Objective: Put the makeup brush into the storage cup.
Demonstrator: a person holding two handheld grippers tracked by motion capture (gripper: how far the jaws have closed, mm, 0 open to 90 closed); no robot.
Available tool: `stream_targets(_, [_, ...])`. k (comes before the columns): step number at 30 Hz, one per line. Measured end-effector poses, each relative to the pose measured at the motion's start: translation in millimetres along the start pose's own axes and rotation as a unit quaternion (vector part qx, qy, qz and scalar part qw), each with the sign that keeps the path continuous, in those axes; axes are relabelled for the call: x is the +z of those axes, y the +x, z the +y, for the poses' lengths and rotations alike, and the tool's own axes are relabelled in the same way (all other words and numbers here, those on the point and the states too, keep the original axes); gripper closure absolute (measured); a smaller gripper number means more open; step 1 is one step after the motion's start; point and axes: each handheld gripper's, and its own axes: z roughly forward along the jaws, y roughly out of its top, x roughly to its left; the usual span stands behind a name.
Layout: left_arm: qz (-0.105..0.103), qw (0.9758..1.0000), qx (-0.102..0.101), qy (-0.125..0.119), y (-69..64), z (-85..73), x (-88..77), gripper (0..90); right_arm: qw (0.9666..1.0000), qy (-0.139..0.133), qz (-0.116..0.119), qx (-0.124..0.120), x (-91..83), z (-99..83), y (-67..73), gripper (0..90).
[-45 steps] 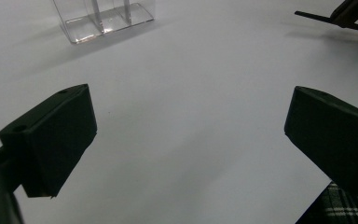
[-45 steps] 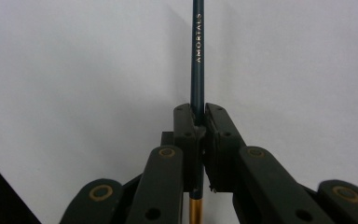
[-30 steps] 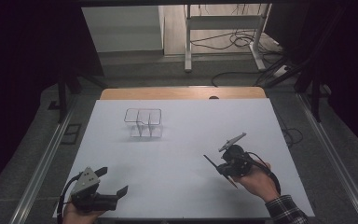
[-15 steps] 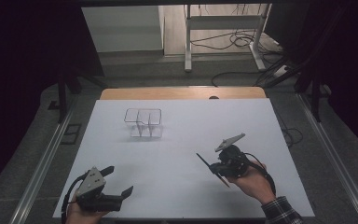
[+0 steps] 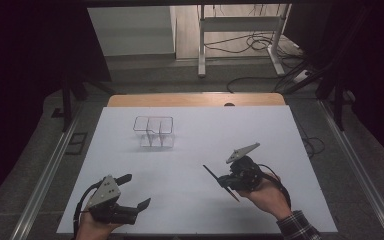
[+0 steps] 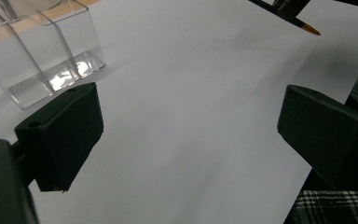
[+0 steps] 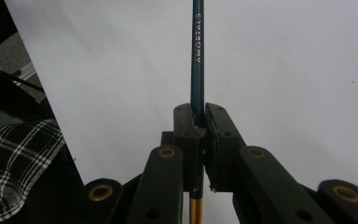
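Right gripper view: pencil (image 7: 197, 51) clamped between fingers (image 7: 188, 133).

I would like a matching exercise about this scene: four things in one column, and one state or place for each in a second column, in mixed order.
Things:
1. left gripper
2. right gripper
3. pencil
4. clear divided box

States or places:
A. stands empty on the far part of the white table
B. jaws wide apart, nothing between them
C. dark blue, with gold lettering, clamped between two jaws
D. jaws shut on a thin thing

Right pairs: 1-B, 2-D, 3-C, 4-A
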Motion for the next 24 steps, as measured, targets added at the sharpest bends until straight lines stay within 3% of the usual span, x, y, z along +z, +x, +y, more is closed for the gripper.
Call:
stream_targets(5, [-0.007, 1.0, 0.004, -0.003, -0.3, 3.7, 3.7, 8.1, 0.9999, -0.009, 0.01, -0.006, 1.4, 3.0, 3.2, 83.8])
stream_targets(13, [-0.038, 0.9991, -0.017, -0.012, -0.1, 10.0, 13.4, 8.2, 0.9994, -0.026, 0.018, -0.017, 2.9, 9.4, 11.6, 83.8])
stream_targets(20, [-0.071, 0.9962, -0.047, -0.017, 1.7, 17.0, 26.2, 8.5, 0.9984, -0.045, 0.024, -0.022, 4.8, 13.8, 16.7, 83.8])
stream_targets(24, [-0.08, 0.9957, -0.045, -0.014, 0.9, 21.0, 34.4, 9.6, 0.9977, -0.057, 0.033, -0.018, 5.1, 15.9, 16.9, 83.8])
